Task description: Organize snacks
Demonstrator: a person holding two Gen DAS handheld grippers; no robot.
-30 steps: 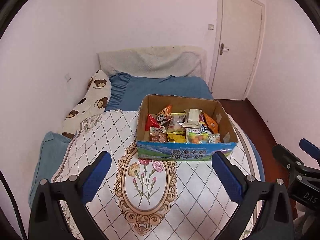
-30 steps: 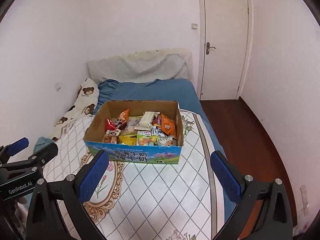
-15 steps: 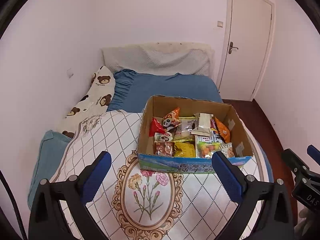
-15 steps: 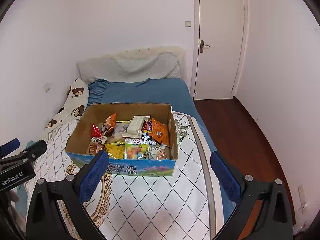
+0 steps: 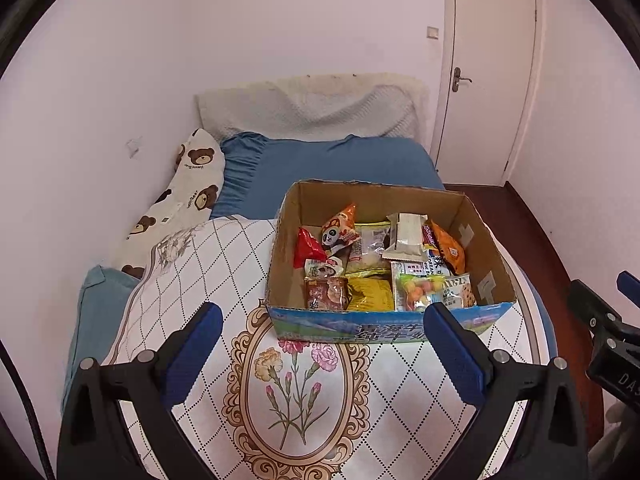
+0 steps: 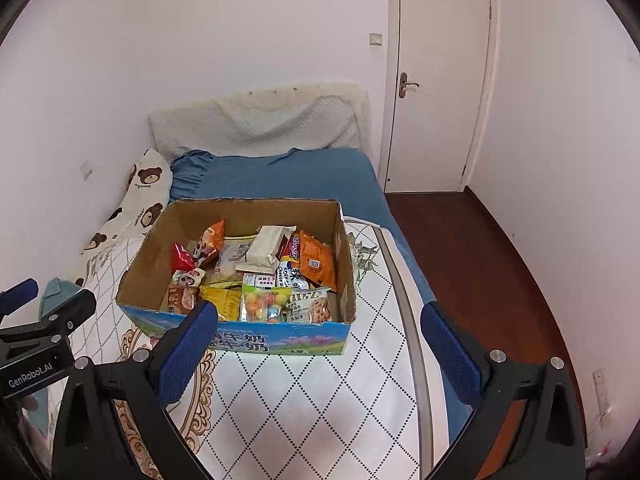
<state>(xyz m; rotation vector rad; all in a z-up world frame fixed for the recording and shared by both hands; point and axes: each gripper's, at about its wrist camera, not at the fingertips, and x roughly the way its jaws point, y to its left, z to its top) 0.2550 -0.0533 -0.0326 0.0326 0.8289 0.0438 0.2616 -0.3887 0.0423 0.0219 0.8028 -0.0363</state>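
My jaws gape empty over the quilt

Left gripper and right gripper both spread wide; snack box sits mid-frame, Chinese characters on its blue front, "Cheese" readable on one packet; "GenRobot.AI" labels my left tool at lower left

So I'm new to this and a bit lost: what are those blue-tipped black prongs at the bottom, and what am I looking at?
They are two hand-held grippers, one in each of a person's hands, each with a camera looking along its fingers. One picture is from the left gripper, the other from the right gripper. Both are open and hold nothing. Ahead, on a quilt with a flower pattern spread over a bed, stands an open cardboard box full of snack packets. Each camera also catches the other gripper at its edge.
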